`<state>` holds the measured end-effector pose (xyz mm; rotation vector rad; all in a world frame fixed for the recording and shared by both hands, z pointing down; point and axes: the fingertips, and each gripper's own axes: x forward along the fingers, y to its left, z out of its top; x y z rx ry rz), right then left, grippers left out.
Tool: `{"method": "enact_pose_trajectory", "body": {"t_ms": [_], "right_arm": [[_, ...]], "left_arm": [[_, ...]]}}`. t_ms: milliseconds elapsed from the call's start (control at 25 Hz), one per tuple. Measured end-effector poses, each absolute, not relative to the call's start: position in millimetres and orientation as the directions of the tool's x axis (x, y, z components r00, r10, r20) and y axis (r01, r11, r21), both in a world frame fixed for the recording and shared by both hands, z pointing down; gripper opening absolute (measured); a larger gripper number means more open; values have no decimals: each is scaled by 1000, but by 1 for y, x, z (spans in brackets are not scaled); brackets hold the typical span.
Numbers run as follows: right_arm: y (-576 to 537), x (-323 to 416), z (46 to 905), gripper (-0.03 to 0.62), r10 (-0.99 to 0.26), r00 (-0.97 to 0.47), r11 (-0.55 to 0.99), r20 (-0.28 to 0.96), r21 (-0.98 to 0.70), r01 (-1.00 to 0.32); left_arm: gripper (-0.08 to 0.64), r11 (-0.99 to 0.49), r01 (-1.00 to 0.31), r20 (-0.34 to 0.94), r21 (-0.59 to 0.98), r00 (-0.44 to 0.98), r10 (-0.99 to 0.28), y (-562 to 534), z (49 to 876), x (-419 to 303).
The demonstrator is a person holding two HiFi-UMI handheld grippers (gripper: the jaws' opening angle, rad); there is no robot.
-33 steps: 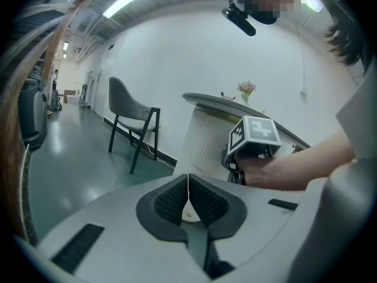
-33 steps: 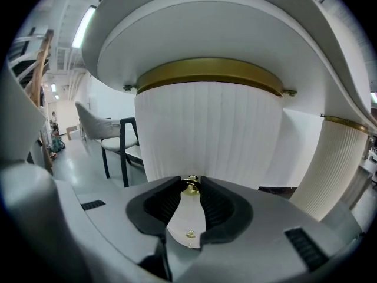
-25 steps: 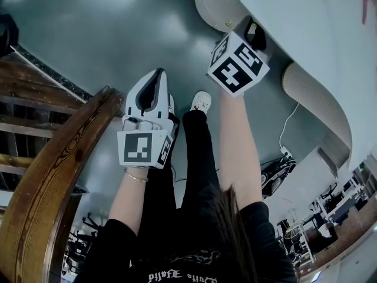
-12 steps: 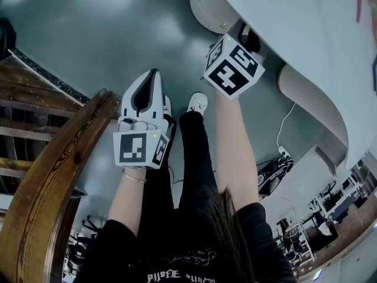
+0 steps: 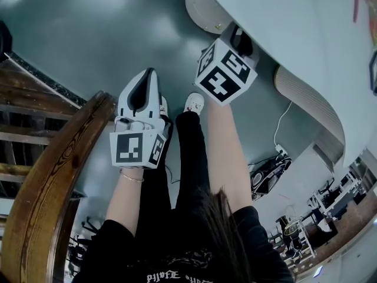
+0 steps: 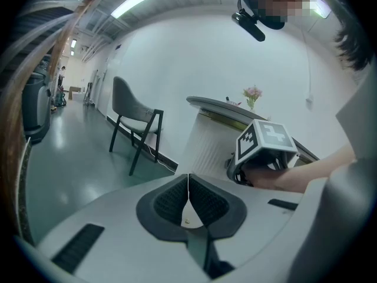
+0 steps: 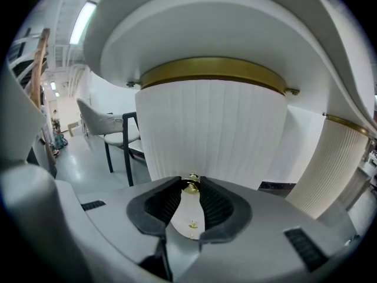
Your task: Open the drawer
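A white ribbed drawer front [image 7: 212, 134] curves under a brass band [image 7: 213, 68], beneath the white desk top [image 5: 283, 22]. A small brass knob [image 7: 189, 183] sticks out of it. My right gripper [image 7: 189, 187] is shut on that knob, both black pads pressing its sides. In the head view the right gripper [image 5: 235, 33] reaches under the desk edge, so the knob is hidden there. My left gripper [image 5: 149, 74] hangs over the floor to the left, apart from the desk. The left gripper [image 6: 188, 178] is shut with nothing between its pads.
A dark wooden curved rail [image 5: 53, 175] runs along the left. The person's legs and a white shoe [image 5: 194, 102] are below the grippers. A second ribbed pedestal [image 5: 306, 96] and a cable [image 5: 283, 128] lie right. A grey chair [image 6: 132, 114] stands beside the desk.
The head camera has drifted a little, so everything sits slightly further left in the picture. Both grippers keep their places relative to the desk.
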<state>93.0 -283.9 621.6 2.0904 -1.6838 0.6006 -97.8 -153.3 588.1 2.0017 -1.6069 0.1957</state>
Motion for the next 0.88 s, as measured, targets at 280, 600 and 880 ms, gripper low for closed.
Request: {"method": "enact_pose_trajectory", "body": {"t_ms": [280, 600, 880], "right_arm": [[-238, 70, 622, 121, -834, 175, -173, 524, 53, -984], [-217, 62, 623, 121, -825, 154, -156, 543, 43, -987], [-202, 56, 624, 122, -819, 132, -131, 558, 41, -990]], "left_arm": [[25, -141, -938, 414, 315, 270, -869, -156, 575, -105], [25, -149, -941, 426, 304, 274, -862, -133, 571, -110], [25, -169, -942, 432, 290, 286, -855, -121, 567, -109]]}}
